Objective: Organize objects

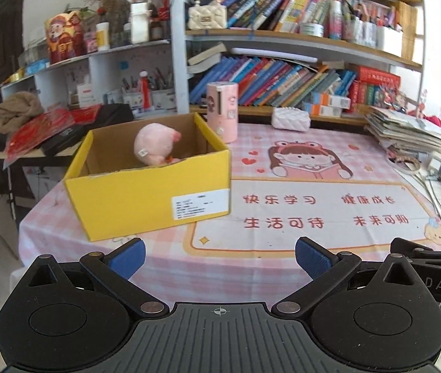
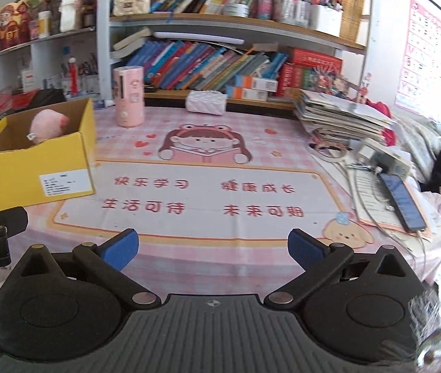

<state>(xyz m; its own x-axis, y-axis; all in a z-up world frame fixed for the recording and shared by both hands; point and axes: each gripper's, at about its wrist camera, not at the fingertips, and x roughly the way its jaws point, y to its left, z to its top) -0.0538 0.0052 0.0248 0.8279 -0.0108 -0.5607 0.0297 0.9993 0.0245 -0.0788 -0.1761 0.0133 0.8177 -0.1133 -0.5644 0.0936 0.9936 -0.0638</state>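
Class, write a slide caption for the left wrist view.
Open left gripper faces a yellow box holding a pink plush toy.

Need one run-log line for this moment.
left gripper: open, empty | right gripper: open, empty | pink plush toy: inside yellow box | pink cylinder: upright behind box

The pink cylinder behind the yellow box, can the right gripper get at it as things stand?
Probably yes. The right gripper is open and holds nothing, and the mat between it and the pink cylinder is bare. The yellow box sits off to the left, apart from the cylinder, so it should not block a straight approach.
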